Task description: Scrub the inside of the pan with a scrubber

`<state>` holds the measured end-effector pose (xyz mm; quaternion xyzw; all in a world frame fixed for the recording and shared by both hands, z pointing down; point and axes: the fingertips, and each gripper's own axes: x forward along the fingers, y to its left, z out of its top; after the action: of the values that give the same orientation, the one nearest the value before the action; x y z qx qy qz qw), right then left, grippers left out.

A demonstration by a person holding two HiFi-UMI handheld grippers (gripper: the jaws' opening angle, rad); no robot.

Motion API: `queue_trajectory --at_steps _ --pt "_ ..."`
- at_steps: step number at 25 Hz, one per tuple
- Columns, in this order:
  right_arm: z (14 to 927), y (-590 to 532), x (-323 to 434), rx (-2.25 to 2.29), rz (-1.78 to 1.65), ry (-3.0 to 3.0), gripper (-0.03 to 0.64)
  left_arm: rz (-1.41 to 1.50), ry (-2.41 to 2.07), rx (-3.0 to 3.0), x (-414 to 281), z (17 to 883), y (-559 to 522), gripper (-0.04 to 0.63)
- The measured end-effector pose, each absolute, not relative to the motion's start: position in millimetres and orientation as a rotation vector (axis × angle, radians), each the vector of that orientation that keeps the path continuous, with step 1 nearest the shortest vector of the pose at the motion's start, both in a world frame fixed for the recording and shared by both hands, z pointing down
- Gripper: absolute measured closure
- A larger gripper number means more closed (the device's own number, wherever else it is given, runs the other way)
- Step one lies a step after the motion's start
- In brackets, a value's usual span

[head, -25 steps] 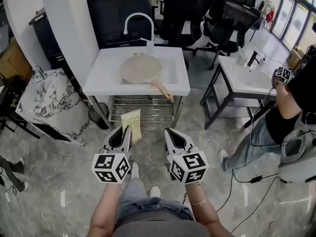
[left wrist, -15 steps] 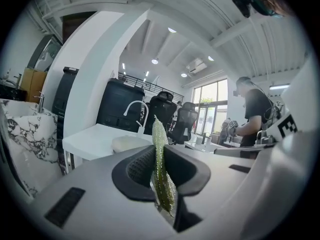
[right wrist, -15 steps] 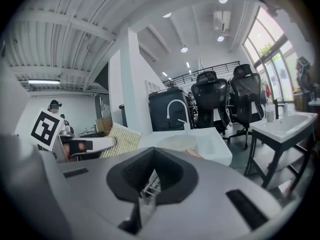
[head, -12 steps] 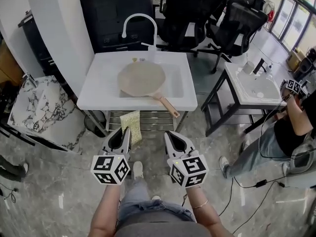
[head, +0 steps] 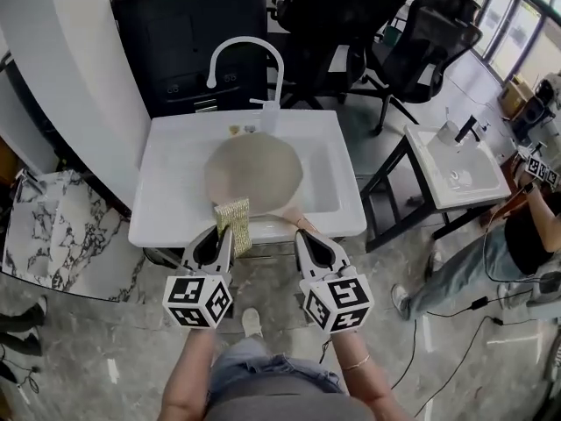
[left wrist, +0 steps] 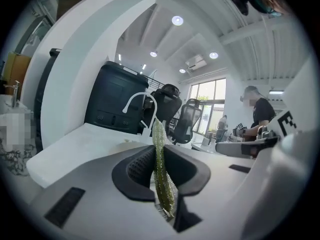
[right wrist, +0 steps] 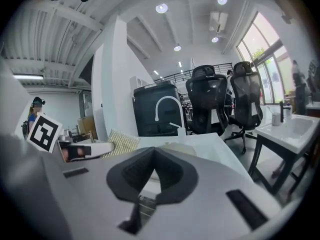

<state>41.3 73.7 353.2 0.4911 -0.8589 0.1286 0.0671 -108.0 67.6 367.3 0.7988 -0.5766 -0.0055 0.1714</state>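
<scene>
Scrubber (head: 234,221) upright, clamped in left claw (head: 225,233) at surface (head: 166,213) front edge; right claw (head: 303,237) alongside, pointing forward, jaws together, empty.

Head view: the scrubber (head: 234,224) overlaps the near rim of the pan (head: 254,172), and its lower end is lost between the closed jaws of the left gripper (head: 217,235). The right gripper (head: 314,239) masks the end of the pan handle (head: 301,224). Items (head: 238,130) at the foot of the faucet (head: 245,55) are too small to identify. A bystander (head: 526,235) is cut off by the right edge. Left gripper view: the scrubber stands edge-on with its face unseen, and the pan cannot be made out.
</scene>
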Motion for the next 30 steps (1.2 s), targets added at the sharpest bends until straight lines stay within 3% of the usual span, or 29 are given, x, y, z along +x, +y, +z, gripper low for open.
queue_trajectory --at_steps 15,30 --pt "373.7 -29.8 35.1 1.618 0.408 -2.395 0.607 -0.006 -1.512 2.276 -132.1 392.7 -59.5 0.532" --pt "397.8 -117.0 71.1 1.628 0.516 -2.364 0.607 0.123 -1.381 2.318 -76.3 421.5 -144.6 0.532"
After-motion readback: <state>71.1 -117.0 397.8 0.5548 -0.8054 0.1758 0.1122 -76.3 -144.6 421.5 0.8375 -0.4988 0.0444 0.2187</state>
